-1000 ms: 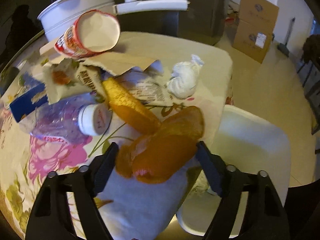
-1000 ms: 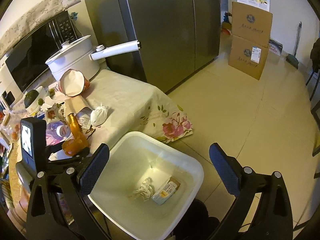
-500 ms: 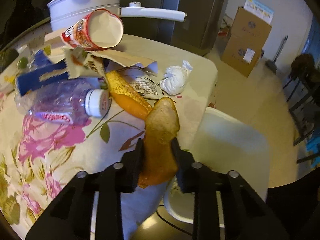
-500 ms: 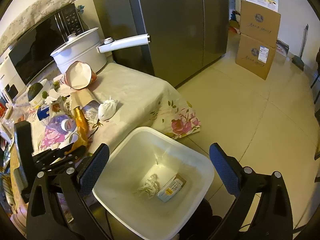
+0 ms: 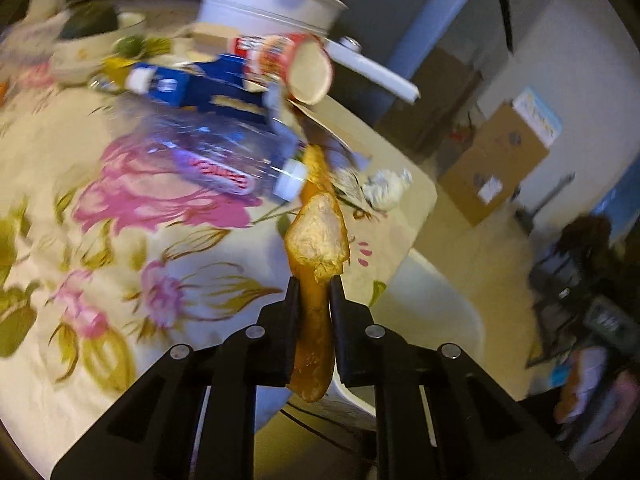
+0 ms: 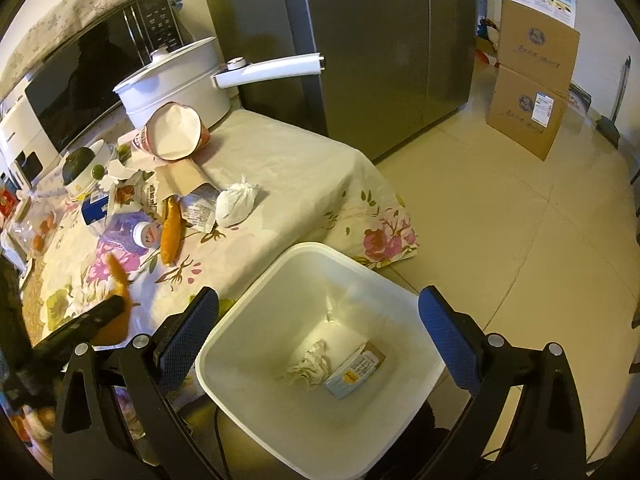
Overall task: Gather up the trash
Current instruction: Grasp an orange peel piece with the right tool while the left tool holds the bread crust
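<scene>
My left gripper (image 5: 314, 286) is shut on an orange fruit peel (image 5: 318, 240) and holds it lifted above the floral tablecloth (image 5: 120, 240); it also shows in the right wrist view (image 6: 116, 280). My right gripper (image 6: 318, 308) is open and empty above the white trash bin (image 6: 256, 280), which holds a crumpled tissue (image 6: 310, 364) and a small carton (image 6: 354, 370). A second orange peel (image 6: 171, 230), a knotted white bag (image 6: 236, 204), a crushed plastic bottle (image 5: 208, 156), a red paper cup (image 6: 172, 134) and torn wrappers lie on the table.
A white pot (image 6: 176, 80) with a long handle stands at the table's back, before a microwave (image 6: 88, 76) and a grey fridge (image 6: 360, 40). Cardboard boxes (image 6: 532, 80) stand on the tiled floor at the far right. The bin (image 5: 432, 312) stands beside the table edge.
My left gripper closed on the orange peel and lifted it off the table, pulling back and swinging left. The right gripper stayed open over the bin.
</scene>
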A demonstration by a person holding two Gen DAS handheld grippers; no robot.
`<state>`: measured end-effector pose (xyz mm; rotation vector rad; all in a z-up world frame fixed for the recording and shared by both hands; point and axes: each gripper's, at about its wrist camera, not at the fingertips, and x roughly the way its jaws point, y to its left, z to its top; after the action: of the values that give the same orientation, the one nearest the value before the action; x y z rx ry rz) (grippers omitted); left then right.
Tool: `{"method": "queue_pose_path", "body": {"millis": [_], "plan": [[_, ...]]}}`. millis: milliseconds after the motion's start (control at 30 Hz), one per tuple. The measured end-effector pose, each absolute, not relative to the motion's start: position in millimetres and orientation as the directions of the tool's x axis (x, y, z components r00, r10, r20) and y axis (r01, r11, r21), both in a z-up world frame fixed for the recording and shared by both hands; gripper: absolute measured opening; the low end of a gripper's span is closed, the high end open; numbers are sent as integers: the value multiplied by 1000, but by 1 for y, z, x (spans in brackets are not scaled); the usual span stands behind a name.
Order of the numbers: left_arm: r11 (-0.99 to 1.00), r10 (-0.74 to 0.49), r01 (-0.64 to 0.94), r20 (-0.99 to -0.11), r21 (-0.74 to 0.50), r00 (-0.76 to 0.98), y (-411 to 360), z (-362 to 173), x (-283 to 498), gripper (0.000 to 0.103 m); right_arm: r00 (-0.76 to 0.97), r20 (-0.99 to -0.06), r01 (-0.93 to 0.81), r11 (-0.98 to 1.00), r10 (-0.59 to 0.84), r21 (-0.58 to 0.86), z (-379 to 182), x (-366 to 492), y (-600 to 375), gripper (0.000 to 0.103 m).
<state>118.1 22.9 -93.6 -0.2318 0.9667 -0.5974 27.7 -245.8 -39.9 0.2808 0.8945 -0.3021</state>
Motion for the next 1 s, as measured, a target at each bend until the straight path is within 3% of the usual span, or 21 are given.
{"method": "queue_pose_path", "body": {"millis": [167, 400, 567, 733, 1000], "plan": [[772, -634, 312, -633, -554, 444, 56, -75, 107, 15, 587, -798, 350, 932, -136, 98, -40, 38, -236, 96], [750, -642, 279, -558, -601, 525, 93, -50, 97, 15, 583, -806, 285, 955, -102, 85, -31, 83, -226, 96], [743, -638, 246, -546, -623, 543, 109, -54, 102, 15, 498, -862, 194, 956, 96, 218, -61, 129, -213, 94], [743, -636, 236, -551, -626, 541, 118, -58, 105, 15, 423, -877, 115, 947, 228, 301, -91, 158, -187, 75], [744, -635, 234, -552, -626, 540, 120, -60, 104, 16, 443, -858, 73, 944, 258, 322, -93, 184, -158, 63]]}}
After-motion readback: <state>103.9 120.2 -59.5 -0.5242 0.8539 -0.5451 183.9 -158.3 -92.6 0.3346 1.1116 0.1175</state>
